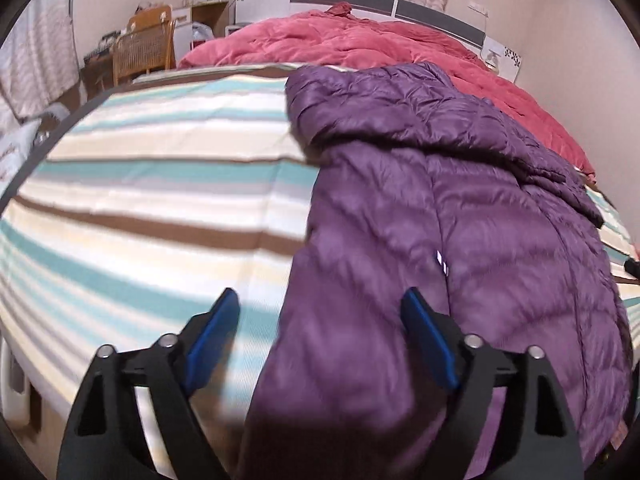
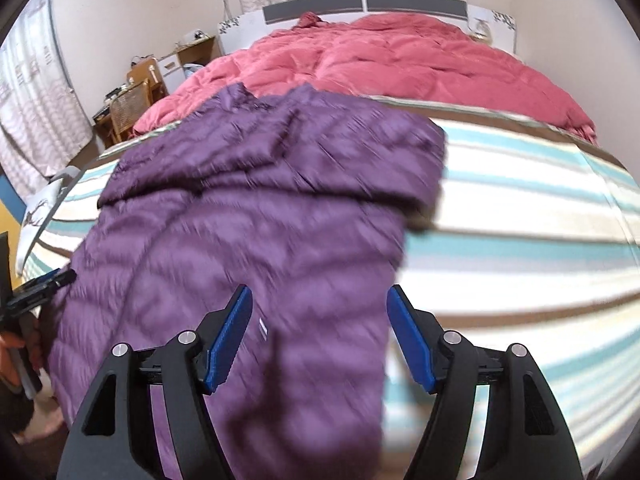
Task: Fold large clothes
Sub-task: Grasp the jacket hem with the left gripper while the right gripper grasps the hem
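**Both jaws released above the purple jacket**

My left gripper (image 1: 320,344) and right gripper (image 2: 320,340) hover with jaws spread wide, grasping nothing. The purple down jacket (image 1: 440,220) lies lengthwise on the striped bed sheet (image 1: 160,184), its hem draping over the bed's near edge and its collar end toward the pink duvet (image 1: 340,40) heaped at the headboard. I judge the jacket is laid out flat this way so its sides can be folded inward; each gripper sits over one side of the hem, ready to pinch. A small white tab (image 1: 441,262) shows near the front seam, but I can read no writing or brand on it.
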Available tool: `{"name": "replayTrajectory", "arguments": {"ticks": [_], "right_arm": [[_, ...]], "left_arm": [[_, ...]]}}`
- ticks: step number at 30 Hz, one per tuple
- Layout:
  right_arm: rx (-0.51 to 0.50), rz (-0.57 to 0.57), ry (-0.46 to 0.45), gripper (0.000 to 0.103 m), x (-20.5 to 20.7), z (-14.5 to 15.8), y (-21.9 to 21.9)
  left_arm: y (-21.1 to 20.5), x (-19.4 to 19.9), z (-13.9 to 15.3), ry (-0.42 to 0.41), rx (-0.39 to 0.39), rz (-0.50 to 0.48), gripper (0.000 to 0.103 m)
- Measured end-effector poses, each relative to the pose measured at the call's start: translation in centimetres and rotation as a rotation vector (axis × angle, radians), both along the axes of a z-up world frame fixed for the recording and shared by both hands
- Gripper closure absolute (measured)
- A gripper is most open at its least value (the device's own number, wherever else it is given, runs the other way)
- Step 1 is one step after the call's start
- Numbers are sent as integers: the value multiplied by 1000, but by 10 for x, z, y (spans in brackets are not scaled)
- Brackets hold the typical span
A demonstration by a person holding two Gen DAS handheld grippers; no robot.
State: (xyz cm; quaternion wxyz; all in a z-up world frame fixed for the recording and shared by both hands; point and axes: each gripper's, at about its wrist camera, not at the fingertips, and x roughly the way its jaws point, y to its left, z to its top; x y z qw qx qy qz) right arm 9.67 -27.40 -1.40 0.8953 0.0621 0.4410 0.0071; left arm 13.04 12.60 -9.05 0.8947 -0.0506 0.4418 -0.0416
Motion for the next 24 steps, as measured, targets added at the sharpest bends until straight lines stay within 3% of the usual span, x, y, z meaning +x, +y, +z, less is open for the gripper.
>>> {"name": "replayTrajectory", "arguments": {"ticks": [11,16,18,24], "right_arm": [[72,-25,73,34,-65,-23,-24],[162,-11,88,34,-85,-30,-22],[198,-3,101,40,-91,-34,-21],[264,42,117,40,-105,-36,-16]], "left_arm": [[14,-42,-2,-13,-67,-26,27],[19,-58,-2,-6,-81,-26,39],[20,-63,-3,2,-93,-45,49],[20,-77,-4,16,-100,-103,57]]}}
